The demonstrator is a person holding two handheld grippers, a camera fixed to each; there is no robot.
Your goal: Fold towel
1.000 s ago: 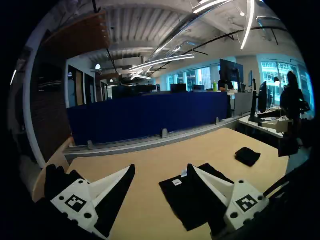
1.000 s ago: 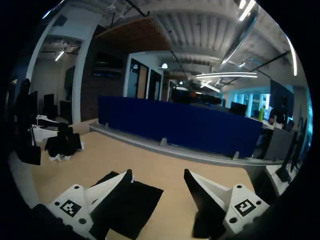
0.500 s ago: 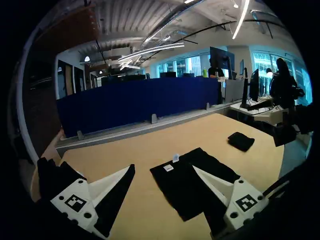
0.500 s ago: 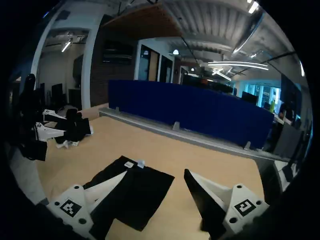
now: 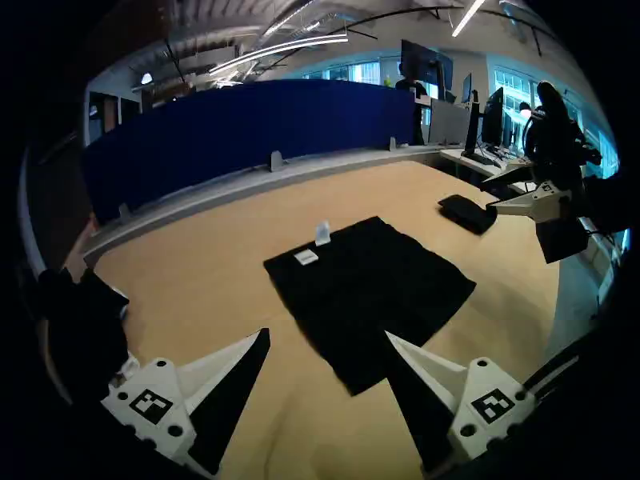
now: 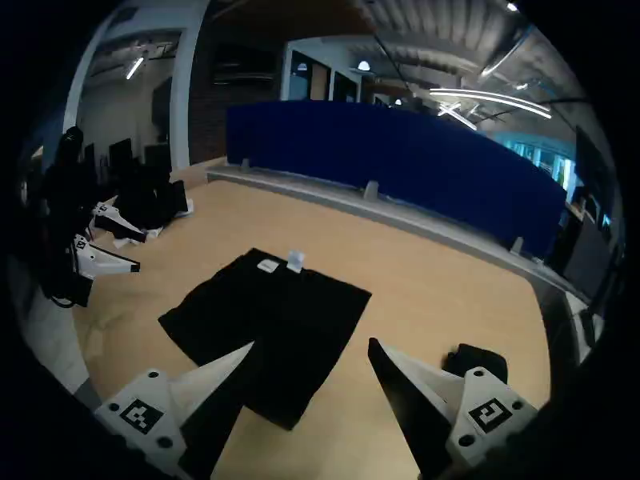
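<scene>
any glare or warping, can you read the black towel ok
Left gripper view: fisheye bows the blue partition, windows blow out, the towel reads as flat black with little fold detail. Right gripper view: dimmer room, ceiling light strips glare, towel outline crisp against the pale table.

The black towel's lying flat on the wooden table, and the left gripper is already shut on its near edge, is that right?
Not quite. The black towel does lie flat on the wooden table, but the left gripper is open, its fingers apart and gripping nothing, as the left gripper view shows.
</scene>
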